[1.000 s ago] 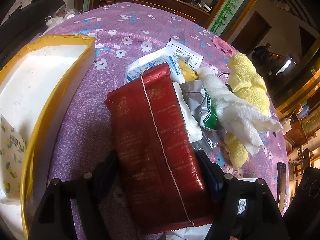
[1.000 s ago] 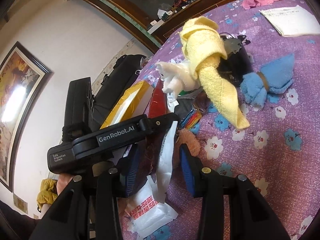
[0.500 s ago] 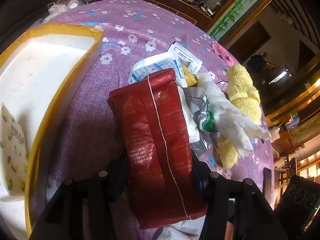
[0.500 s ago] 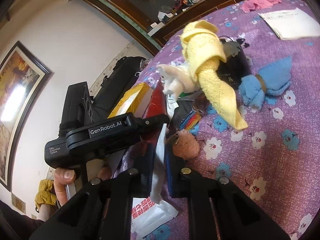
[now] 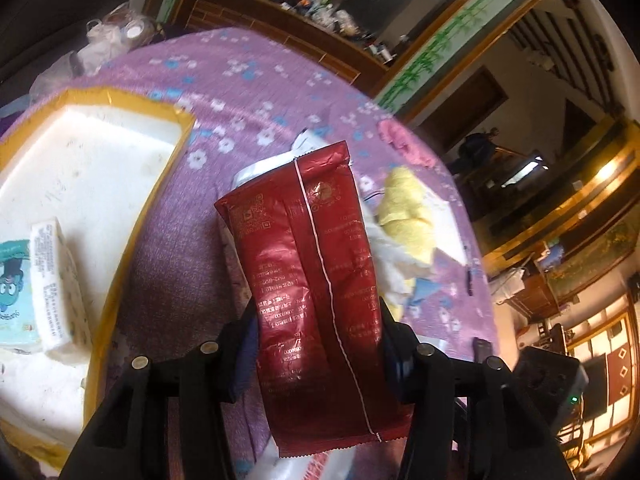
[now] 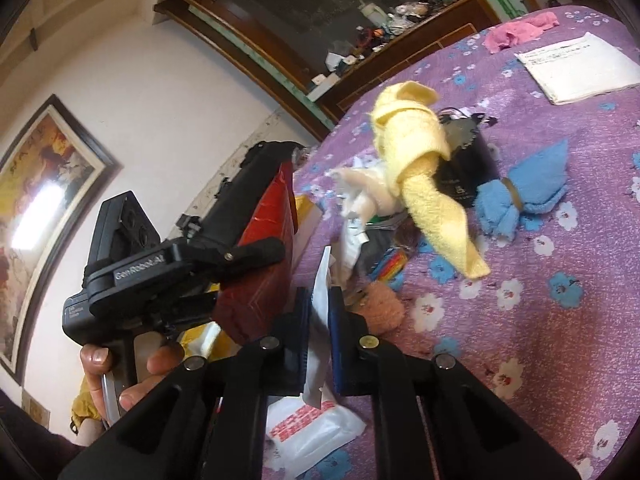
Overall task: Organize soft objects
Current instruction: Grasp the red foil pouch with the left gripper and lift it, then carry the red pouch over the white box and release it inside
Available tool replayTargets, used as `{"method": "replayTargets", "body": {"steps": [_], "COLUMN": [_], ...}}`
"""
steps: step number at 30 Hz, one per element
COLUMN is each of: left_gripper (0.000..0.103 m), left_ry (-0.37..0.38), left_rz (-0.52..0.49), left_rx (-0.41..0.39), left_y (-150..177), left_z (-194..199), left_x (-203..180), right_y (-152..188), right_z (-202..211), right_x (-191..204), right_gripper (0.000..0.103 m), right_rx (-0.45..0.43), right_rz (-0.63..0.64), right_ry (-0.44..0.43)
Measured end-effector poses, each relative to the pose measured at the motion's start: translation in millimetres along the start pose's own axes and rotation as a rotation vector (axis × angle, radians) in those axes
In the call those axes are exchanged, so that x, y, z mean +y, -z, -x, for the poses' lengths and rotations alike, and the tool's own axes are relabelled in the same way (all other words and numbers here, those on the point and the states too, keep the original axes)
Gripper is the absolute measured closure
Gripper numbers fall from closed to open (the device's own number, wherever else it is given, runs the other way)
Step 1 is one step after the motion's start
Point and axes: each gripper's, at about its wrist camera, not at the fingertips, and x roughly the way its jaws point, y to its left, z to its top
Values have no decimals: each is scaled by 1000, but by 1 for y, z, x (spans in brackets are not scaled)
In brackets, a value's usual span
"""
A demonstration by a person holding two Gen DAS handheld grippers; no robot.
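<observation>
A: Since the frame a second back, left gripper (image 5: 316, 344) has risen with the red packet (image 5: 312, 292); packet now clear of the pile, tablecloth (image 5: 240, 76) seen beneath it. Right gripper (image 6: 320, 320) has gone from half open to closed.

B: Go largest to smallest. Carrier first?

A: Round table, purple floral tablecloth. At its left edge, a white tray with yellow rim (image 5: 160, 184); inside, near the tray's near end, a tissue pack with cartoon print (image 5: 44, 292).

B: The packet's grip?

A: Left gripper's pads press both long sides of the red packet; packet stands nearly upright, seam facing the camera. From the right wrist view the same packet (image 6: 264, 264) hangs off the table's left edge, a hand (image 6: 120, 372) on the gripper's handle.

B: The pile?

A: Mid-table: yellow towel (image 6: 420, 160), rolled and knotted, on a dark pouch (image 6: 464, 168); a crumpled white cloth (image 6: 368, 192) touching its left side. Blue cloth (image 6: 520, 192), banded at the middle, just right of the pouch. White paper (image 6: 576, 68) and pink cloth (image 6: 516, 32) near the far edge.

B: Right gripper?

A: Clamped on a thin white sachet (image 6: 320, 320), edge-on between the pads. A second sachet with red print (image 6: 312, 432) lies flat at the near edge.
</observation>
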Motion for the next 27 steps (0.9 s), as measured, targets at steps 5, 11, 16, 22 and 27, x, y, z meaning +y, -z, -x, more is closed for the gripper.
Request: {"method": "replayTargets", "body": {"steps": [5,11,16,22,27], "left_gripper": [48,48,48,48,48], "left_ry": [42,67,68,19,-39], "left_rz": [4,4,18,38,64], "left_rx": [-12,-53,-93,-160,-202], "left_y": [-2,-5,-13,-24,-31], "left_z": [20,49,71,100,115], "left_x": [3,11,25,51,79], "right_y": [-3,-8,-22,-45,-56], "right_z": [12,13,-10,-47,-83], "right_x": [11,35,57,71,93], "right_gripper": [95,94,94,94,94], "right_rx": [-60,-68,-22,38,77], "right_rz": [40,80,97,60,103], "right_ry": [-25,-26,-37,-122,-127]}}
